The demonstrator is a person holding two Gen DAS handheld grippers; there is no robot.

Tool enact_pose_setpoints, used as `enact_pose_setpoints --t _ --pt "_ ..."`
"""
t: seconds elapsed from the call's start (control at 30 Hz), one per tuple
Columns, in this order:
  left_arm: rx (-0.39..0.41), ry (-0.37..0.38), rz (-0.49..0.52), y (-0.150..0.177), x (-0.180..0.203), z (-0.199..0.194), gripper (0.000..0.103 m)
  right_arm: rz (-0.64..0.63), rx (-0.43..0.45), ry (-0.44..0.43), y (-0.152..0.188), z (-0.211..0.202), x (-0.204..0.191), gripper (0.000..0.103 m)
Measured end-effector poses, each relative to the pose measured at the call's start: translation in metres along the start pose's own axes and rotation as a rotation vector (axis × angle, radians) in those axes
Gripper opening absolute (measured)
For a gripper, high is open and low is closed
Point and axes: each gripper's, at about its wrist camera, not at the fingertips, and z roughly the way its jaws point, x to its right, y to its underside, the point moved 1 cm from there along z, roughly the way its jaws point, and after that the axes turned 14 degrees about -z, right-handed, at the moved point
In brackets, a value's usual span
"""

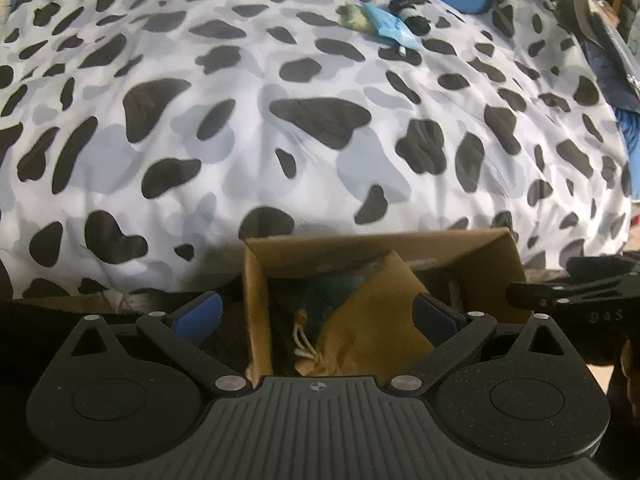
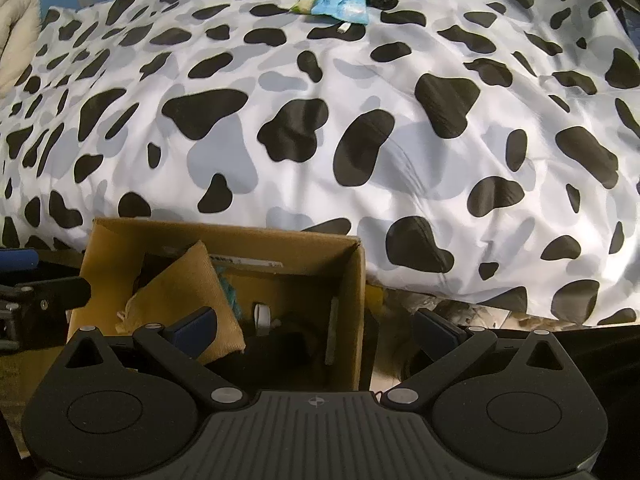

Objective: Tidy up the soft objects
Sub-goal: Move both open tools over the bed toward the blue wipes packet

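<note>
An open cardboard box (image 1: 256, 300) (image 2: 354, 300) stands against the near edge of the bed. Inside it lies a tan drawstring pouch (image 1: 372, 320) (image 2: 188, 292) on top of something teal (image 1: 320, 292). My left gripper (image 1: 318, 314) hangs over the box's left wall, open wide. The pouch sits below between its blue pads (image 1: 200, 312) and neither pad touches it. My right gripper (image 2: 316, 328) is open over the box's right side and holds nothing. At the far end of the bed lie a light blue packet (image 1: 390, 26) (image 2: 340, 4), a green item (image 1: 352, 16) and a black roll (image 1: 412, 14).
A cow-spotted duvet (image 1: 280, 140) (image 2: 360, 140) covers the whole bed. Dark clutter (image 1: 600, 20) is piled at the far right. A small white item (image 2: 262, 316) and a black one (image 2: 288, 344) lie in the box's bottom. Each gripper shows at the other view's edge.
</note>
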Motion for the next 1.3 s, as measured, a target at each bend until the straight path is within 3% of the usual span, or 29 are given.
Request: enact_pose_setpoints --t 0.37,0.67,1.03,1.3 --pt "0.028 0.061 -0.04 -0.031 -0.006 0.003 0.103 -0.001 0.056 0.042 -0.018 0.0 0.015 0.103" --pt "0.134 0.021 0.029 -0.052 -0.001 -0.002 0.103 -0.029 0.106 0.085 -0.04 0.003 0.029 0.103" --pt "0.182 0.074 0.064 -0.082 0.002 0.009 0.103 -0.024 0.157 0.107 -0.067 0.011 0.049 0.103" --pt "0.187 0.069 0.065 -0.107 0.004 0.027 0.103 -0.028 0.199 0.115 -0.089 0.02 0.061 0.103"
